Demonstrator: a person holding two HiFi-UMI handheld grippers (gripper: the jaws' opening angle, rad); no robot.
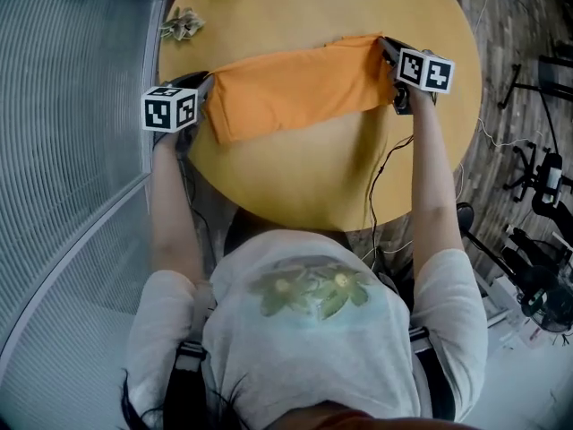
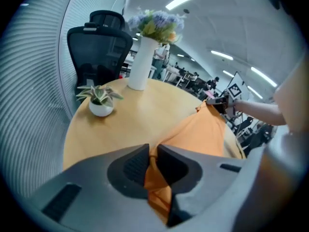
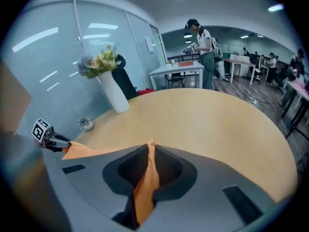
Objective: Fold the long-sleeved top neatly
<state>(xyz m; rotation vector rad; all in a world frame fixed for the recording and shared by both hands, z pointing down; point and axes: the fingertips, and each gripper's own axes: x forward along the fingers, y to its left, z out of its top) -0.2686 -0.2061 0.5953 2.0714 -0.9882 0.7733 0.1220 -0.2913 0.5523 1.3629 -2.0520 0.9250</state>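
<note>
Head view: orange top (image 1: 295, 92) folded into a long band

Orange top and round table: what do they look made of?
The orange top looks like soft, thin fabric, possibly a cotton-like knit, with a matte finish. It bunches into folds where the left tool and right tool pinch it. The table looks like light wood or wood-look laminate, smooth with a low sheen. The grain is too faint to say which.
</note>
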